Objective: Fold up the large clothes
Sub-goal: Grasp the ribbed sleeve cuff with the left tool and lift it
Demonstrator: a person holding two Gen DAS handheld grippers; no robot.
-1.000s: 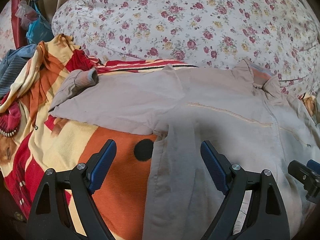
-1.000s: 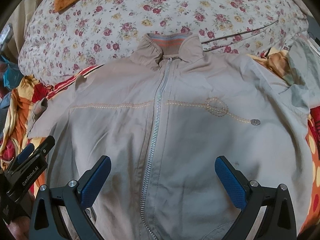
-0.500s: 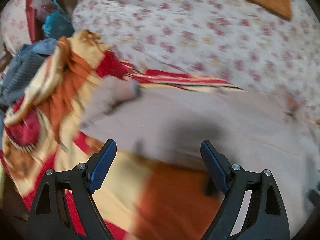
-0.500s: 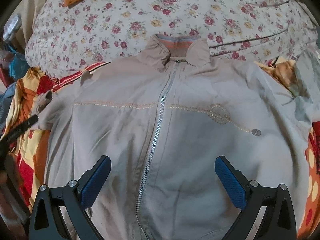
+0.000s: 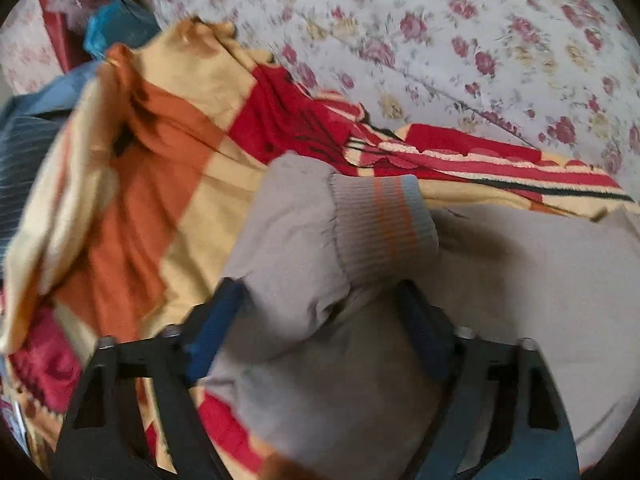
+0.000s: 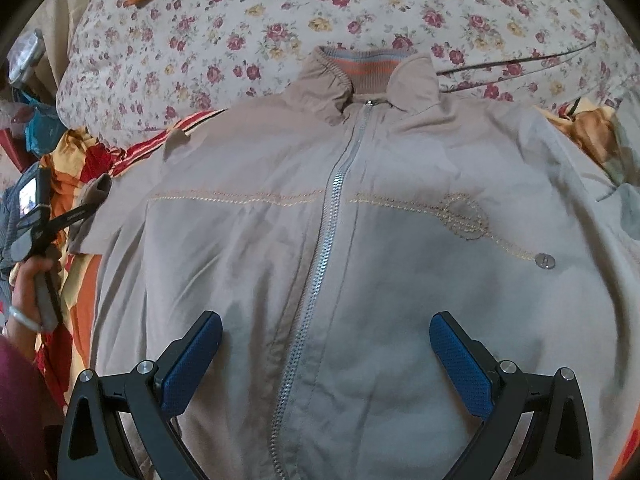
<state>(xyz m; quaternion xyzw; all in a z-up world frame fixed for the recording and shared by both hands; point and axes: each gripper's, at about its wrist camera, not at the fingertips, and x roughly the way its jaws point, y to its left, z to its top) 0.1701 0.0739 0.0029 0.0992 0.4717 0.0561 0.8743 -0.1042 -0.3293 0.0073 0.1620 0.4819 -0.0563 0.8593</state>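
A large beige zip jacket [image 6: 360, 264] lies flat, front up, on the bed, collar at the far side. Its left sleeve end with a ribbed striped cuff [image 5: 380, 228] fills the left wrist view. My left gripper [image 5: 320, 328] is open, its blue pads on either side of the sleeve just behind the cuff, not closed on it. It also shows in the right wrist view [image 6: 86, 210] at the jacket's left edge, held in a hand. My right gripper [image 6: 326, 354] is open and empty, hovering over the jacket's lower front across the zip [image 6: 324, 248].
A floral quilt [image 6: 280, 12] lies behind the jacket. An orange, red and yellow blanket [image 5: 168, 152] lies under it and bunches at the left. Blue and striped clothes [image 5: 24, 152] pile at the far left. Grey-green fabric [image 6: 628, 200] lies at the right edge.
My left gripper has moved left and forward from the jacket's body to the sleeve cuff, which now sits between its open fingers. The right gripper has risen slightly over the jacket's front.
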